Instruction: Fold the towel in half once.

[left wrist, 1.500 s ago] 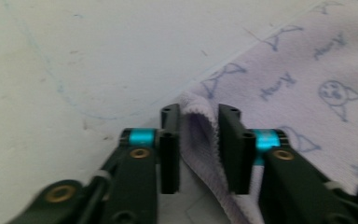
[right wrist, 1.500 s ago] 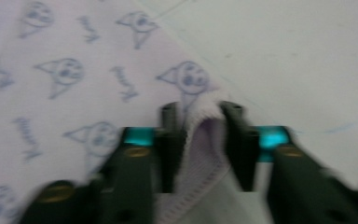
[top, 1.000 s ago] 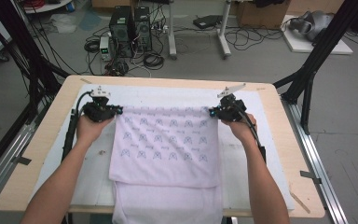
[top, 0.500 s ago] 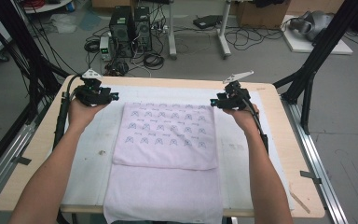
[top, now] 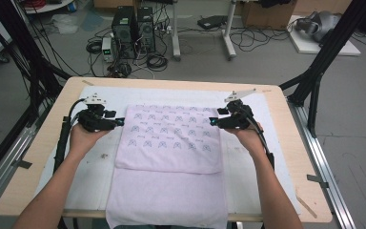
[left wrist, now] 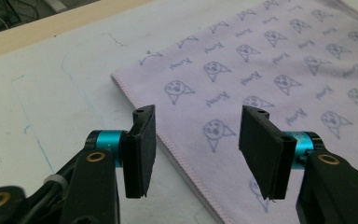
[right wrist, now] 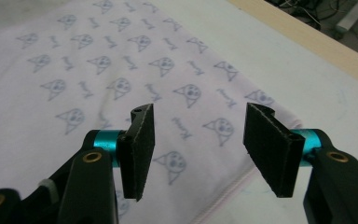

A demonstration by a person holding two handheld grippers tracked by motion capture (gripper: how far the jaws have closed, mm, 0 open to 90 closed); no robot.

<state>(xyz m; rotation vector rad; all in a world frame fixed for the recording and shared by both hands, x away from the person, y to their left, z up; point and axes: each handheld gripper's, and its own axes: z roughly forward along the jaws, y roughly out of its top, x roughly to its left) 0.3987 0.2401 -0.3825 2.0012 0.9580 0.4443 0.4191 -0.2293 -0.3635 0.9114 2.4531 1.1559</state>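
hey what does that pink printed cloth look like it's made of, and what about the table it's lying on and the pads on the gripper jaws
The cloth looks like soft cotton towelling: matte, stitched hem, it folds limply. The table seems pale wood or plywood, judging by its bare tan rim, under a smooth white sheet, possibly plastic or paper. The left gripper pads look like black foam or rubber: dull, with rough cut edges.

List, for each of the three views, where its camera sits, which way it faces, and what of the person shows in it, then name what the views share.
High view: fixed above the person's side, looking forward and down on the table; both forearms, left gripper and right gripper show.
Left gripper view: rides the left gripper, looking along its open jaws at the towel edge.
Right gripper view: rides the right gripper, looking along its open jaws over a towel corner.
Shared: all three show the patterned towel on the white mat; nothing sits between either pair of jaws.
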